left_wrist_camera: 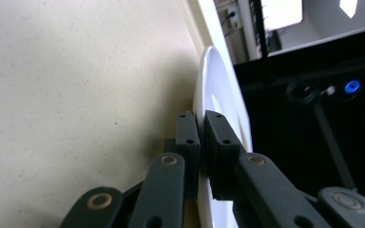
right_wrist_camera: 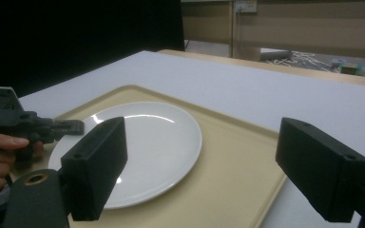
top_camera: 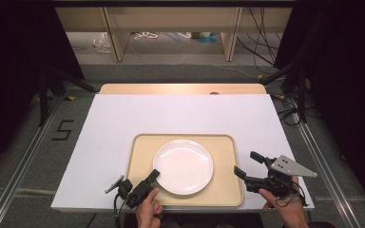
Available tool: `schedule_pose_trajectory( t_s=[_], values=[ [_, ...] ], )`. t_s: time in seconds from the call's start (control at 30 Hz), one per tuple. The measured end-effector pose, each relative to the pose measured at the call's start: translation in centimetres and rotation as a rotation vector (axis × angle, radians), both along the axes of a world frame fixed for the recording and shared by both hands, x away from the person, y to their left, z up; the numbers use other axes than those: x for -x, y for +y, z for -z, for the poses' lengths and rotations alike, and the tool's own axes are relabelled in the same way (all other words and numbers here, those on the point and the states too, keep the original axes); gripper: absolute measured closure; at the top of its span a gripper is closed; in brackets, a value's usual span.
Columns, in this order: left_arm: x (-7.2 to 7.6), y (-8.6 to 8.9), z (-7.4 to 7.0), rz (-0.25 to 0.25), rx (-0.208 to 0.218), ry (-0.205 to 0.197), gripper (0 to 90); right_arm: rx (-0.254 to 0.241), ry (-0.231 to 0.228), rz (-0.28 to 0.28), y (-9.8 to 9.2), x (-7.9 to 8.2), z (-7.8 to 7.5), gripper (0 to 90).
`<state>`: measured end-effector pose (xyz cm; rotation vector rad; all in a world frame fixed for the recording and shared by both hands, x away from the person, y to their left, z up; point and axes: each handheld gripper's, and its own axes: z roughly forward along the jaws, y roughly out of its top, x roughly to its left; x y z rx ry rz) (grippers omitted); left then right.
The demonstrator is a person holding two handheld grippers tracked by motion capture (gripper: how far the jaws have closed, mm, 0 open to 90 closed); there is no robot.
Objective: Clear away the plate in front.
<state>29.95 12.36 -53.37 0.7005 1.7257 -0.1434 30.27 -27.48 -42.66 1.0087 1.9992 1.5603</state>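
Note:
A round white plate [top_camera: 183, 166] lies in a beige tray [top_camera: 140, 142] at the near middle of the white table [top_camera: 180, 114]. My left gripper [top_camera: 155, 175] reaches in from the near left and is shut on the plate's near-left rim. In the left gripper view, its two black jaws pinch the plate's thin edge [left_wrist_camera: 218, 85] over the tray's floor [left_wrist_camera: 76, 95]. My right gripper [top_camera: 246, 164] hovers at the tray's right edge, open with nothing between its jaws. The right gripper view shows the plate [right_wrist_camera: 147, 142], the tray [right_wrist_camera: 237, 156] and the left gripper [right_wrist_camera: 78, 127] at the plate's rim.
The far half of the white table is bare. A wooden table edge [top_camera: 180, 88] runs behind it. On the floor beyond are wooden frame legs [top_camera: 114, 33] and loose cables [top_camera: 261, 42]. Dark curtains stand at both sides.

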Motion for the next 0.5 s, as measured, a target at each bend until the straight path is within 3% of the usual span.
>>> schedule_pose_trajectory(
  t_s=[0.13, 0.17, 0.27, 0.3, 0.37, 0.4, 0.43, 0.5],
  values=[
    [-0.3, 0.0, -0.3, 0.018, -0.046, 0.002, 82.1, 0.000, 0.010, 0.005, 0.0, 0.1, -0.1, 18.5],
    [-0.5, 0.1, -0.4, 0.034, -0.050, 0.016, 75.1, 0.000, 0.011, 0.005, 0.0, 0.1, -0.1, 18.5],
    [-0.4, 0.2, -0.6, 0.031, -0.067, 0.002, 66.5, 0.001, 0.009, -0.001, 0.0, 0.0, 0.0, 18.8],
    [-0.5, 0.2, -1.3, 0.049, -0.102, -0.004, 58.3, 0.000, 0.008, -0.004, 0.0, 0.0, 0.0, 18.8],
    [-0.6, 0.3, -2.0, 0.048, -0.152, -0.017, 51.9, 0.004, 0.010, 0.001, 0.0, 0.1, 0.0, 18.8],
    [-0.6, 0.3, -2.0, 0.048, -0.152, -0.017, 47.0, 0.004, 0.010, 0.001, 0.0, 0.1, 0.0, 18.8],
    [-0.7, 0.5, -2.6, 0.055, -0.185, -0.025, 41.9, 0.005, 0.006, 0.001, 0.1, 0.1, 0.0, 18.7],
    [-0.9, 0.7, -3.0, 0.060, -0.196, -0.038, 39.1, 0.006, 0.008, 0.001, 0.1, 0.1, 0.0, 18.7]
  ],
)
